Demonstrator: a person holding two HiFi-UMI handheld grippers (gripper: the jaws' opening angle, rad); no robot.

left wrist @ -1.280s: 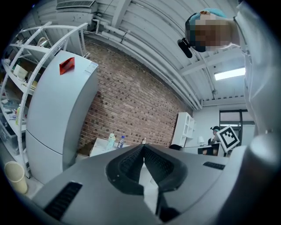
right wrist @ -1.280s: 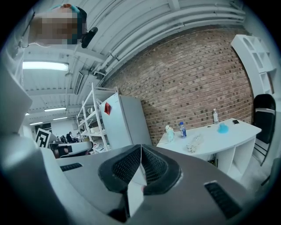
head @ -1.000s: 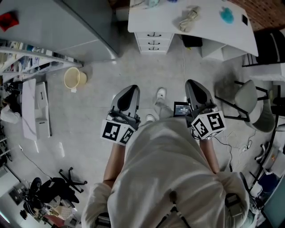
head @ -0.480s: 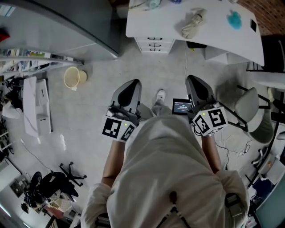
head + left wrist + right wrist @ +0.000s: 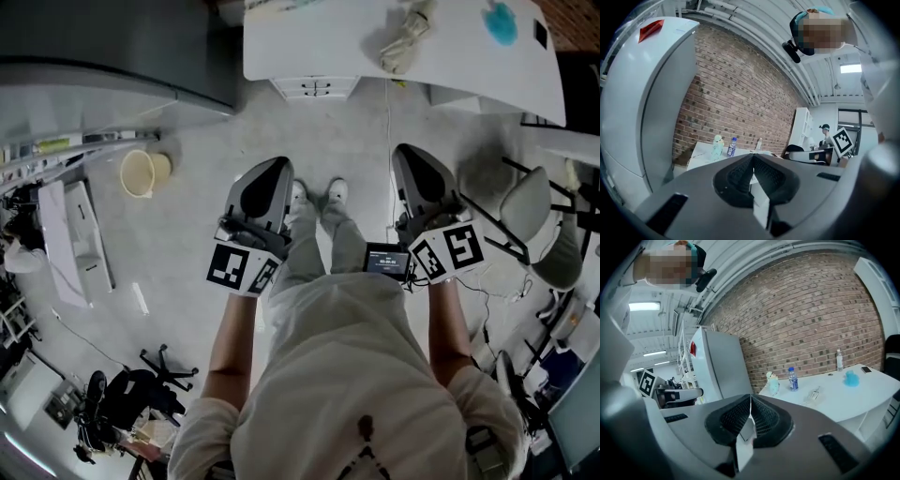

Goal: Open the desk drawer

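Observation:
The white desk [image 5: 450,56] stands ahead of me at the top of the head view. Its white drawer unit [image 5: 314,87] peeks out from under the desk's front edge, with small dark handles on the drawer fronts. My left gripper [image 5: 275,164] and right gripper [image 5: 405,150] are held side by side above the floor, both pointing toward the desk and well short of it. Both are shut with nothing between the pads. The left gripper [image 5: 752,157] sees the desk [image 5: 701,152] beyond its tip. The right gripper [image 5: 750,397] sees the desk top [image 5: 843,399] to its right.
A tall grey-white fridge [image 5: 112,56] stands left of the desk, a beige bucket [image 5: 141,172] on the floor beside it. A grey chair [image 5: 530,211] and floor cables are at the right. A crumpled cloth [image 5: 405,36], a blue object [image 5: 500,21] and bottles [image 5: 791,378] sit on the desk.
I have walked toward the desk: it and the drawer unit have slid toward the top of the head view. Both grippers came forward together and stayed shut.

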